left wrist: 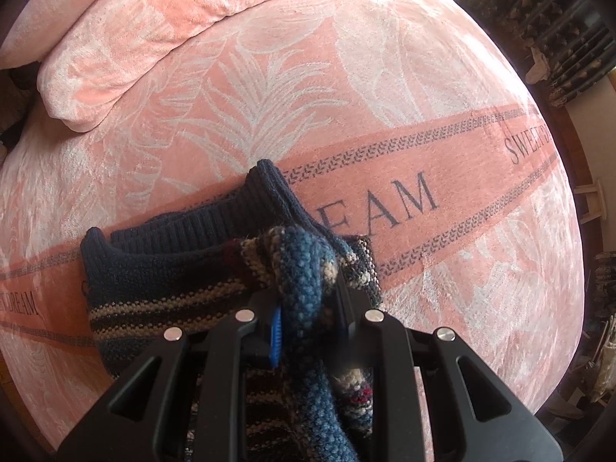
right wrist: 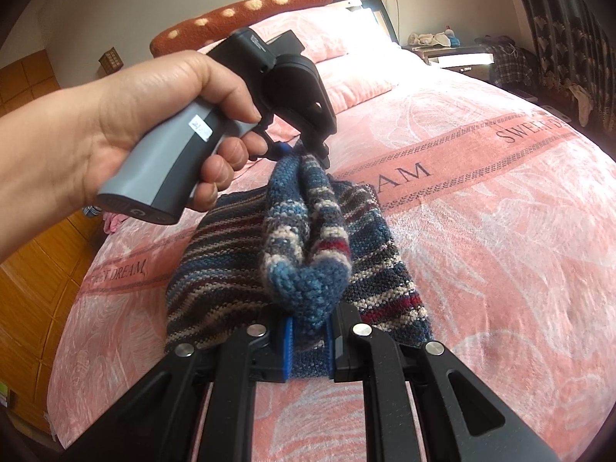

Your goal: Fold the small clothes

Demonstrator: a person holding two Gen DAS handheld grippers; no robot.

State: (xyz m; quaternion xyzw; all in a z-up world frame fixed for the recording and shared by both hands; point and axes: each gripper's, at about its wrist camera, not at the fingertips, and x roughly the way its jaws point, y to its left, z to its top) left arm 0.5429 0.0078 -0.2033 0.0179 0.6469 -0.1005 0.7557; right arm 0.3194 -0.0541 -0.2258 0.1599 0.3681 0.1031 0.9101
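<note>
The right gripper is clenched on a bunched fold of the striped knit sweater, blue pads pressing its edge. Opposite it, the left gripper pinches the far end of the same raised fold. A hand wraps the left tool's grey handle, fingers curled on the trigger, wrist tilted downward. The sweater's body lies flat on a pink blanket lettered "SWEET DREAM", its navy ribbed hem spread out. Pink pillows sit at the headboard; dark curtains hang at right.
</note>
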